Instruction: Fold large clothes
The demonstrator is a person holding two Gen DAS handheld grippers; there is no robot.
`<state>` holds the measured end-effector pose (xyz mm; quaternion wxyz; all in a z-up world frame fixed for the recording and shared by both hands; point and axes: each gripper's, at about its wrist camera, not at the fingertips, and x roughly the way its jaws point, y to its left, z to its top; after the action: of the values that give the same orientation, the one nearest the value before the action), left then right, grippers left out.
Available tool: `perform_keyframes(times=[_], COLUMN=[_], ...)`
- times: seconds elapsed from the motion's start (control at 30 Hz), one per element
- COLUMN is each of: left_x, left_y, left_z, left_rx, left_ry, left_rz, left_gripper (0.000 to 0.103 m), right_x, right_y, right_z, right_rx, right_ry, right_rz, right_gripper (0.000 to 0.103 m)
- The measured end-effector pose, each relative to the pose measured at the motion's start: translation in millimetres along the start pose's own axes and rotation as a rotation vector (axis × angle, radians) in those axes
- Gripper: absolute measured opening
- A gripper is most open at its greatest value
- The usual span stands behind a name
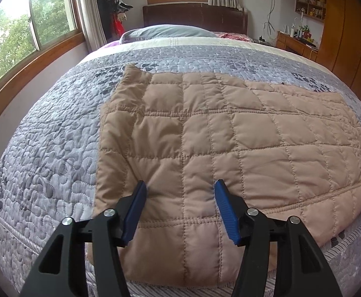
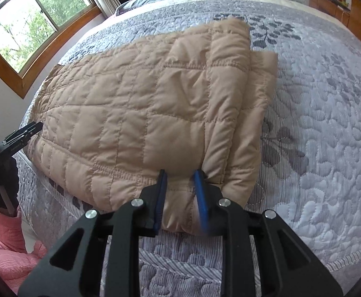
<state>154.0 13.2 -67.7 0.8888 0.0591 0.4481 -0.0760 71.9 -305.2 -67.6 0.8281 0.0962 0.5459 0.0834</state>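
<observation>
Jacket (image 1: pixel 205 136) folded on bed; left hand-held gripper (image 1: pixel 180 190) spread above hem; right hand-held gripper (image 2: pixel 180 177) pinching corner fold.

tan jacket (image 2: pixel 141 113) on bed (image 2: pixel 316 123), R tongs (image 2: pixel 180 178) gripping hem

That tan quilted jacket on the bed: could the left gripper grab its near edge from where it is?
Probably yes. The left gripper hangs open right over the tan quilted jacket, with nothing between its fingers and the fabric.
</observation>
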Motion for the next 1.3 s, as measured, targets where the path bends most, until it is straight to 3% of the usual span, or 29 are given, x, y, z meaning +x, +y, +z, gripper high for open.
perform_keyframes(times=[0.3,0.43,0.5,0.7,0.97,1.2,1.3], left_x=[-33,-51,-57,-65,-36,-19,-6], left_y=[5,9,12,23,44,63,76], left_z=[-12,-22,-26,-41,-59,-62,-63], left_rx=[-0.017,-0.028,-0.035,-0.088,-0.241,-0.384,-0.493], left_ry=[-0.005,-0.015,-0.017,0.002,0.124,0.120,0.107], left_rz=[0.017,0.032,0.036,0.038,-0.066,-0.193,-0.280], left_gripper=[0.059,0.060,0.060,0.062,0.063,0.063,0.066], right_x=[-28,-14,4,12,12,10,9], right_y=[12,8,0,-1,-2,-6,-5], right_z=[2,1,0,-2,-3,-2,-3], right_rx=[-0.074,-0.084,-0.067,-0.056,-0.056,-0.050,-0.051], right_ry=[-0.036,0.010,0.052,0.045,0.041,0.037,0.034], right_rz=[-0.022,-0.059,-0.039,-0.033,-0.029,-0.013,-0.013], right_gripper=[0.026,0.023,0.023,0.023,0.023,0.023,0.023])
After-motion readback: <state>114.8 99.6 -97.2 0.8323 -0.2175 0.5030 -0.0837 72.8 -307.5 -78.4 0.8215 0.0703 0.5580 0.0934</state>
